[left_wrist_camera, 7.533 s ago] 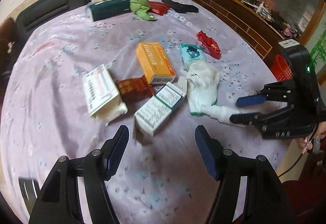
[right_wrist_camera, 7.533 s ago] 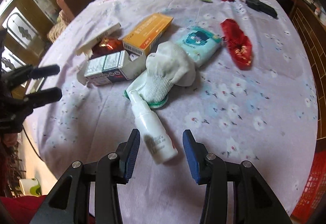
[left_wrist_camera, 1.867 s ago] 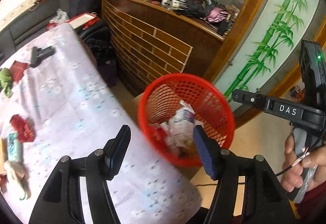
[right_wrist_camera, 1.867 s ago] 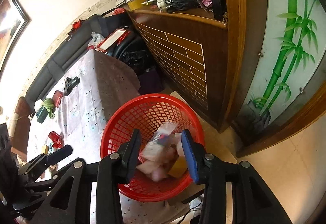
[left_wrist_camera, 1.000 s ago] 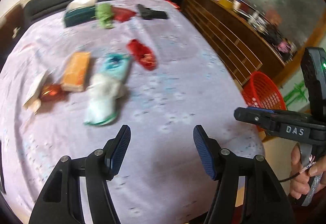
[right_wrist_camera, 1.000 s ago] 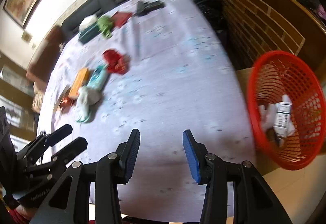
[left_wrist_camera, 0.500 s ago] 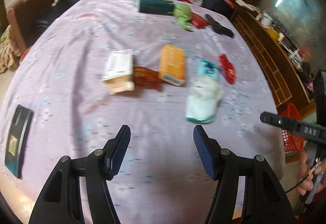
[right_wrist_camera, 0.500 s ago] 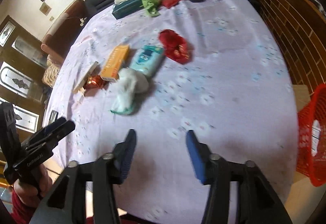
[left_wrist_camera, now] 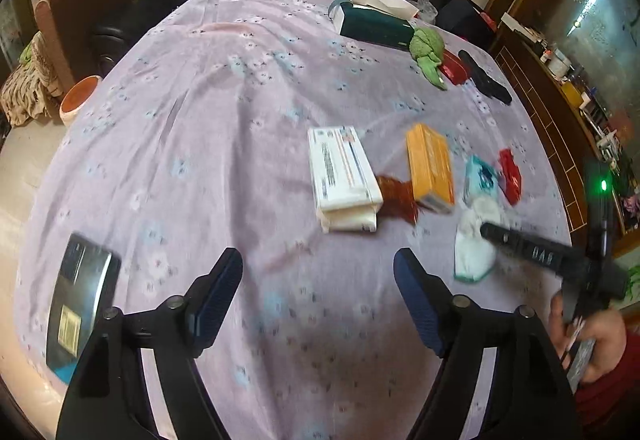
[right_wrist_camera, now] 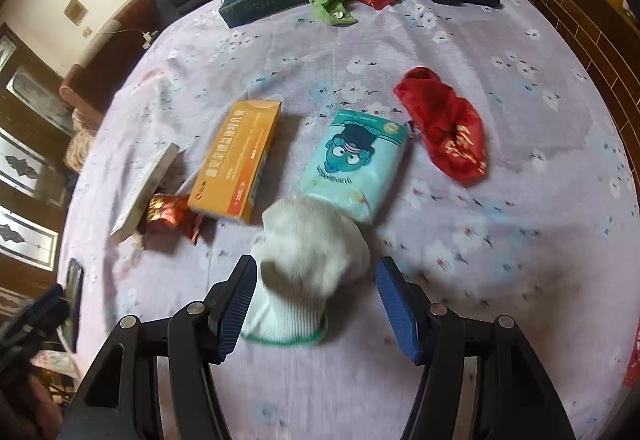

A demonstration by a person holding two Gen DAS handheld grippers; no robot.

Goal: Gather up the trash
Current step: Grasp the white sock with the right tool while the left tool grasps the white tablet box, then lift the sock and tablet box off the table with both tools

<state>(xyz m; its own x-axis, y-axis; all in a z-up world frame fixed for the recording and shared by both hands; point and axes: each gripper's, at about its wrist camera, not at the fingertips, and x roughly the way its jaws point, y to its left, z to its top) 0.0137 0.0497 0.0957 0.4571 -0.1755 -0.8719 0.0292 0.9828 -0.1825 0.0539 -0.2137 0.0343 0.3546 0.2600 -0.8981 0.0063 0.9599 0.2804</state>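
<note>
1. The right gripper (right_wrist_camera: 316, 304) hangs over the white glove (right_wrist_camera: 308, 272), its tongs spread to either side of it and gripping nothing.
2. The left gripper (left_wrist_camera: 318, 294) is spread wide too, above bare tablecloth (left_wrist_camera: 180, 128), well apart from the glove.
3. Just beyond the glove lie a teal tissue pack (right_wrist_camera: 356, 164) and an orange box (right_wrist_camera: 240, 160).
4. A red wrapper (right_wrist_camera: 448, 132) lies farther off to the glove's right.

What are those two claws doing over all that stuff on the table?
A person is picking up trash with a claw in each hand. The right claw is open around a white glove, not squeezing it yet. The left claw is open and empty. Boxes, like the orange box, wait on the table.
</note>
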